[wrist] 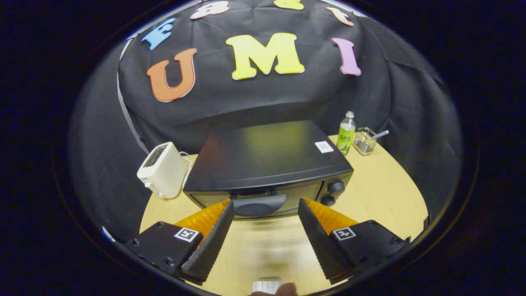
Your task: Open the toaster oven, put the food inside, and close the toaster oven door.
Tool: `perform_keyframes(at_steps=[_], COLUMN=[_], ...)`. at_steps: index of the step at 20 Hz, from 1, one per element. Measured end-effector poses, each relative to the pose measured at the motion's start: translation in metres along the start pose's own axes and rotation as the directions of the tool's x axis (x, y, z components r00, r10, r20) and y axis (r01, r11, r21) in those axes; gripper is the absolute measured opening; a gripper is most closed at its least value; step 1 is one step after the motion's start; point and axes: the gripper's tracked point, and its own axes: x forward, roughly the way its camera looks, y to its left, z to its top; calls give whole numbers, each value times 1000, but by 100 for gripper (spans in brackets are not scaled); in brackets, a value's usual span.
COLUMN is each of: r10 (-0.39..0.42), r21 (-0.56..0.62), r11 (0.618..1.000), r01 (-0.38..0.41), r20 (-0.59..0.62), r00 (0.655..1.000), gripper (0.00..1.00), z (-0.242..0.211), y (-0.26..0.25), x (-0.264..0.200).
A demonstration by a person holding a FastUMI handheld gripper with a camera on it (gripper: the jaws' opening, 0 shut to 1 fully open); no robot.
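gripper [266,213] is wide open with nothing in it, toaster oven [269,164] sits just ahead on the surface [382,193], door closed, white toaster [162,169] beside it

I can't make out the oven [269,164] door below its handle [259,204]: it blurs. A whitish thing [268,285] at the table's [382,193] near edge is cut off.

We see a black toaster oven [271,164], a cream-white toaster [162,169], a green-labelled clear bottle [346,133] and a pale wood-grain table [382,193].
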Motion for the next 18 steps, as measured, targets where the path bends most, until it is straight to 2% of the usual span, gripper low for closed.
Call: perform_keyframes(at_steps=[5, 10, 14, 18], r10=[21, 18, 9, 7], r21=[1, 0, -33, -61], r11=[1000, 1000, 999, 998], r01=[-21, -20, 5, 26], r20=[197, 356, 423, 486], r00=[980, 934, 906, 874], gripper=[100, 100, 100, 100], z=[41, 61, 57, 46], y=[5, 5, 0, -4], x=[-80, -167, -223, -259])
